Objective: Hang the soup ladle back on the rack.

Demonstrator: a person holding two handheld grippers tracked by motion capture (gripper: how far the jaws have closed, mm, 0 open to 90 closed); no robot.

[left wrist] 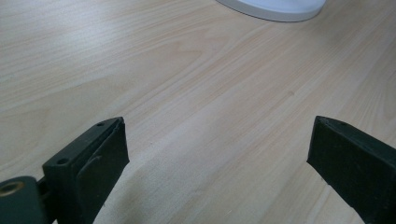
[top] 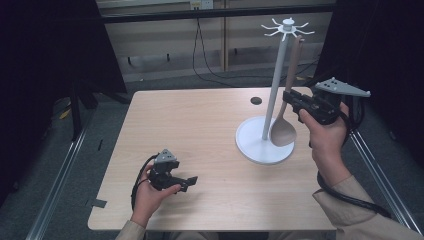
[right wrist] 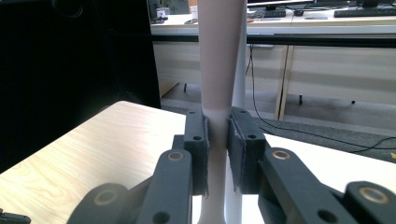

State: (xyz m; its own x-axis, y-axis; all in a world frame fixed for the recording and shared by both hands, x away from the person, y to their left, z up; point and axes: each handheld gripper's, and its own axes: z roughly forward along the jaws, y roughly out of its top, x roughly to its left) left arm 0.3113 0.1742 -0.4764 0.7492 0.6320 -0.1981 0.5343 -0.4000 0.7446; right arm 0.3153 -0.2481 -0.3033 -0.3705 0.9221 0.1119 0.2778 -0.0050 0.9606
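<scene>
Right claw (top: 289,101), right of frame, clamped on wooden spoon (top: 284,131) handle. Spoon hangs from white hook stand (top: 272,95), bowl low near stand base; grip mid-handle likely steadies it. Left claw (top: 186,183), lower left, apart, empty, resting on surface (top: 200,130).

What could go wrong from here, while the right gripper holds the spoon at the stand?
The right gripper is shut on the spoon handle, close beside the stand's pole. A sideways pull might knock the stand over. The left gripper rests open on the table, away from the base, so nothing steadies it.
</scene>
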